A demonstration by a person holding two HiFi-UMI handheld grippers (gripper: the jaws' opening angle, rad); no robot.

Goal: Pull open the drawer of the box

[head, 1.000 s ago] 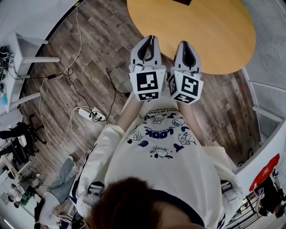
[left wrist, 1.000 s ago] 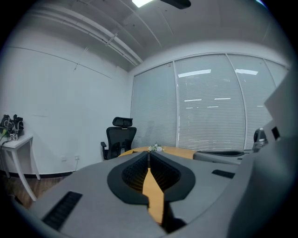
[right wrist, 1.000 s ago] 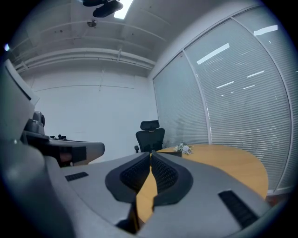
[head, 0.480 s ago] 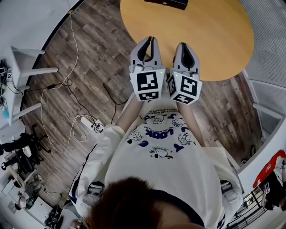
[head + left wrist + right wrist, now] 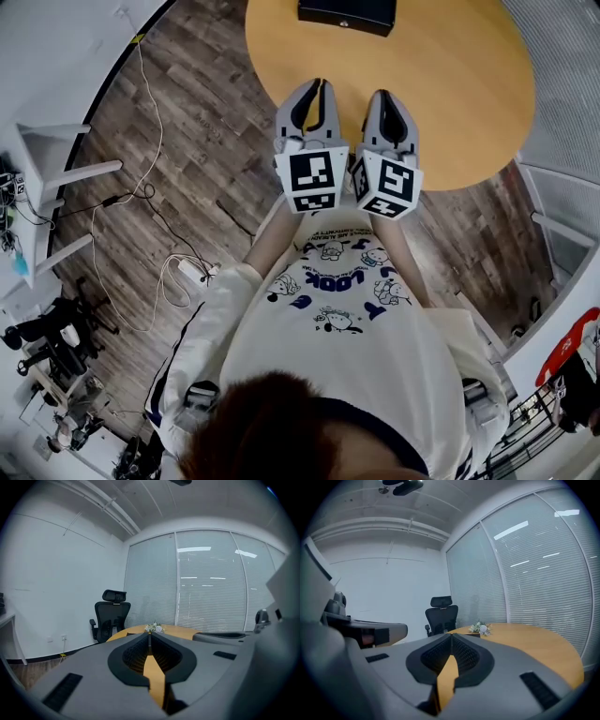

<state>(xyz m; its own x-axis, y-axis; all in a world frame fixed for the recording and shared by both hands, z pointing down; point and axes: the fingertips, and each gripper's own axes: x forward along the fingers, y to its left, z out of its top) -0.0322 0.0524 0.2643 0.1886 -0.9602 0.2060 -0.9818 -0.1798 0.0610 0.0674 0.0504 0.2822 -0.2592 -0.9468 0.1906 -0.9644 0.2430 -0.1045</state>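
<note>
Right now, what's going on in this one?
A person stands at a round wooden table, holding a claw in each hand. The left claw and right claw are side by side at the table's near edge, both shut and empty. The black box sits at the far side of the table, untouched, so the drawer has not been pulled yet.

counter (image 5: 469, 75): warm orange-tan wood, pretty plain
box (image 5: 346, 13): black
left claw (image 5: 317, 86), right claw (image 5: 386, 94): light grey
marker cubes (image 5: 312, 178): black-and-white squares
floor (image 5: 187, 122): brown-grey planks
shirt (image 5: 337, 328): cream, blue cartoon print
</note>
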